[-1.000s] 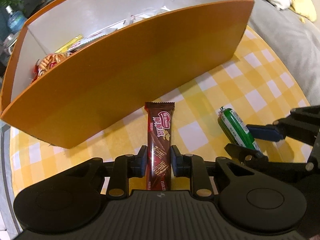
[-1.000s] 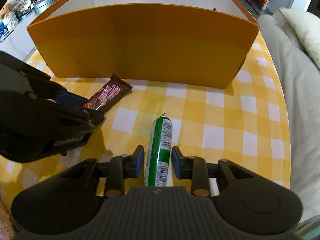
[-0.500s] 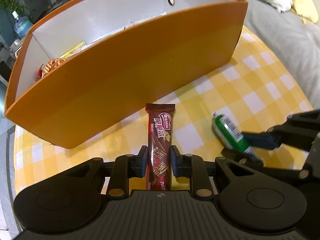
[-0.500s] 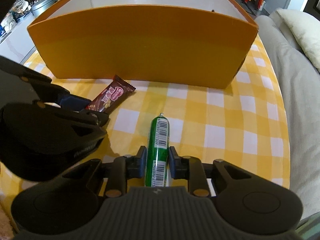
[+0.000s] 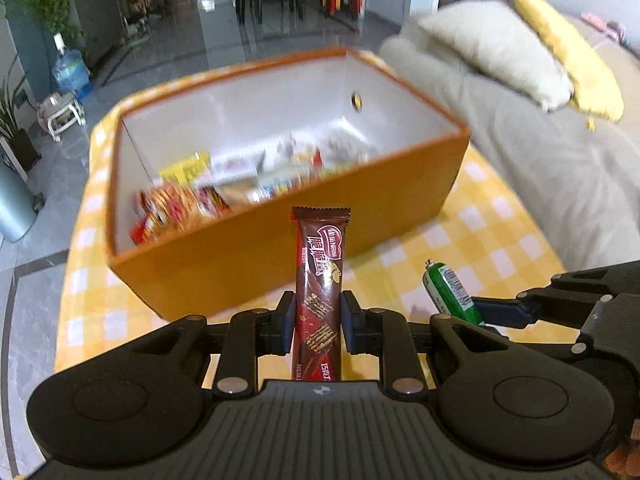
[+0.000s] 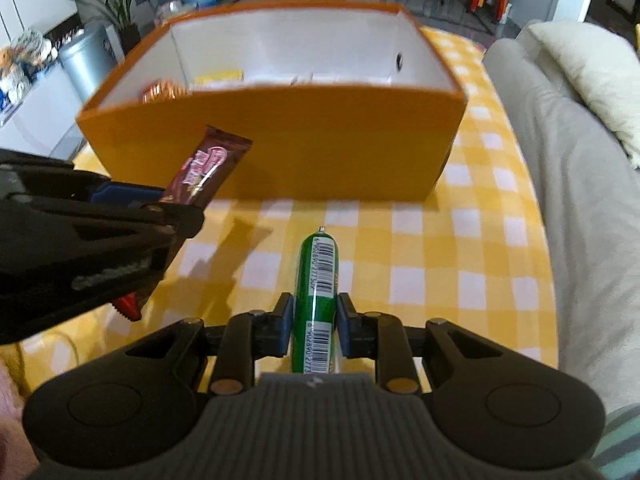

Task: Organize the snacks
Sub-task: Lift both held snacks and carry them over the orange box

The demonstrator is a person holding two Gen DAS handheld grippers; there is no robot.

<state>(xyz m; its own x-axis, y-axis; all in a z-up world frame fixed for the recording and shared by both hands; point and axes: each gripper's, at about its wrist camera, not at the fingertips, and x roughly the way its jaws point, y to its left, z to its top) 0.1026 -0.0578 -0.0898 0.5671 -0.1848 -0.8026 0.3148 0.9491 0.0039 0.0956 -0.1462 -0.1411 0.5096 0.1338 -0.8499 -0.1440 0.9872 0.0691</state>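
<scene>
My left gripper (image 5: 317,322) is shut on a brown chocolate wafer bar (image 5: 320,276) that stands up off the table, its top end level with the near wall of the orange box (image 5: 280,264). From the right wrist view the same bar (image 6: 208,168) sticks out of the left gripper (image 6: 160,204). My right gripper (image 6: 314,324) is shut on a green sausage stick (image 6: 316,280) with a barcode, lifted above the yellow checked cloth. That stick (image 5: 450,294) shows at the right of the left wrist view. The orange box (image 6: 280,152) holds several snack packets.
A yellow-and-white checked cloth (image 6: 440,248) covers the round table. A grey sofa (image 5: 560,168) with a white pillow (image 5: 492,48) and a yellow one lies to the right. A metal bin (image 6: 86,60), plants and a water bottle stand on the floor beyond.
Both grippers rose off the cloth with their snacks, so the box's inside now shows. The right jaws closed onto the green stick, which had lain loose between them.
</scene>
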